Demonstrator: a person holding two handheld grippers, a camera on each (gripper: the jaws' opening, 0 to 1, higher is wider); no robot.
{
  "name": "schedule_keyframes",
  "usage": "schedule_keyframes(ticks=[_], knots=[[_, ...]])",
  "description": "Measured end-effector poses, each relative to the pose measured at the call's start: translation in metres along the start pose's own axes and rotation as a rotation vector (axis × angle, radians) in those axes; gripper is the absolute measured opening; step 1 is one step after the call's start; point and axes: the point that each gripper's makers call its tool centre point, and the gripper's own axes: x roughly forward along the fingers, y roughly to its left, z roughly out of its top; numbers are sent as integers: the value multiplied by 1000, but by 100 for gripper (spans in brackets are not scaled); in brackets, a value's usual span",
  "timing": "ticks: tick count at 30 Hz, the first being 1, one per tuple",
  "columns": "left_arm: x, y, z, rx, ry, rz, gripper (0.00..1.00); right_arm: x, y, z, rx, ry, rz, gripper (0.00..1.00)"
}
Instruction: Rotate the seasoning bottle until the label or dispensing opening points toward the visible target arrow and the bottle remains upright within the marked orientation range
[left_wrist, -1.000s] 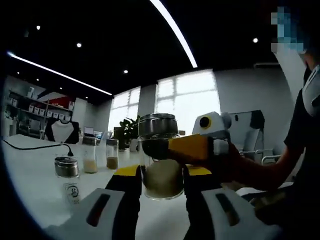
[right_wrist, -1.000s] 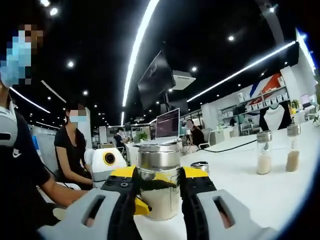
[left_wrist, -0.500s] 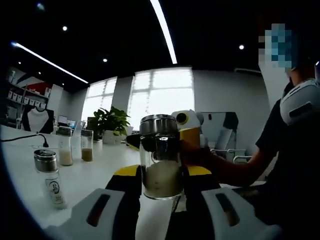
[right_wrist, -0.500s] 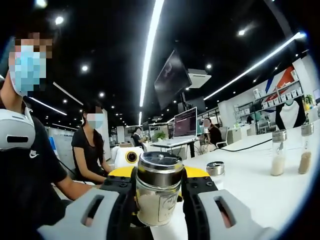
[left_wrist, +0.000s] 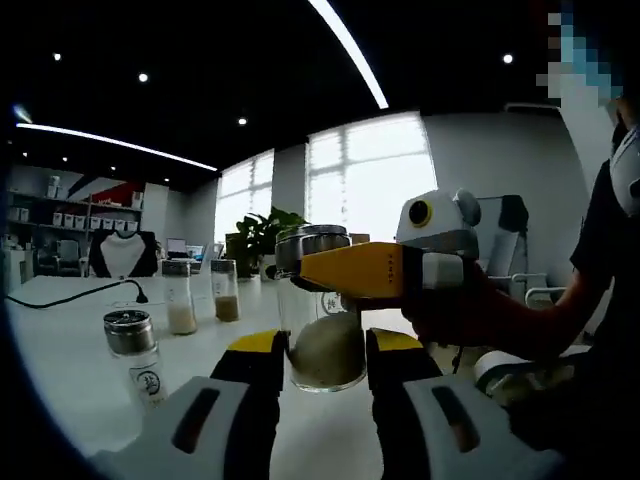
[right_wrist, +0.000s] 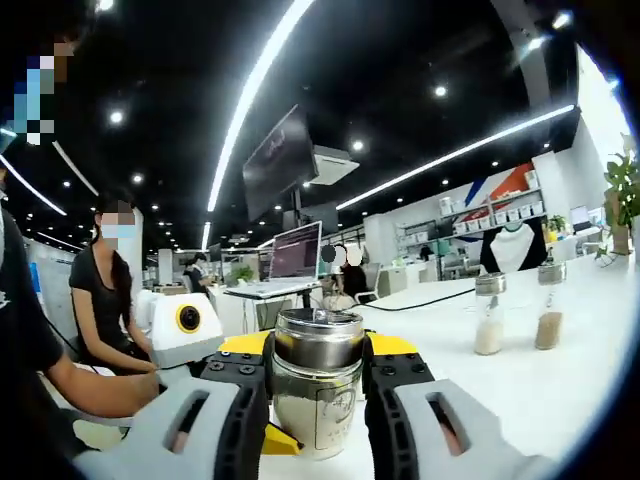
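Both fingers (right_wrist: 388, 388) seemingly against bottle (right_wrist: 317, 385)

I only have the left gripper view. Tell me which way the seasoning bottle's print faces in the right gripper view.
Observer: Dark print on the seasoning bottle faces the right gripper view's camera, on the glass below the metal lid.
Operator: Report how the right gripper sits on it.
Observer: The right gripper has one jaw pressed on each side of the bottle at the lid, and the bottle stands upright between them.
Operator: Say what is behind the bottle on that side.
Observer: A seated person is behind it to the left, and farther back there is an open laptop on a desk.
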Motion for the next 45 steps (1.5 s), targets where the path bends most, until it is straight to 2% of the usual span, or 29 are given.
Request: schedule_keyframes(ticks=[3,4,5,10,13,17,19,21,24,27,32,35,36,39,44,45], knots=[[4,0,-9,102,38,44,40,3,8,-1,-28,-9,-14,33],[4,3,-10,130,39,80,40,4,12,-1,-43,-9,-26,33],[4,4,-9,127,34,100,41,4,9,0,-79,-5,-68,33],[1,10,-5,205,29,185,42,7,17,3,-114,-31,-120,33],[0,15,-11,168,36,225,42,11,18,-2,-145,-18,-139,33],[-1,17,-15,164,48,243,42,10,14,-8,-111,-21,-153,33],[-2,15,-17,98,41,196,41,11,15,-9,-142,-7,-131,34],[-4,15,-18,48,35,160,41,13,20,-11,-178,16,-64,34],[-9,12,-13,19,18,88,41,10,25,-11,-203,31,12,34],[-12,9,-9,32,10,43,40,6,26,-8,-167,23,61,34],[-16,-2,2,-101,-65,-99,40,1,26,-4,-71,24,163,35],[-19,-6,5,-120,-82,-142,40,0,28,-3,-49,21,197,35],[-20,-8,6,-122,-88,-158,40,-1,33,-2,-28,12,227,35],[-21,-15,6,-120,-87,-200,40,-2,37,-2,15,16,259,35],[-26,-29,7,-90,-74,-284,40,-5,53,-5,142,42,360,34],[-26,-29,7,-89,-76,-282,40,-5,52,-5,135,39,348,33]])
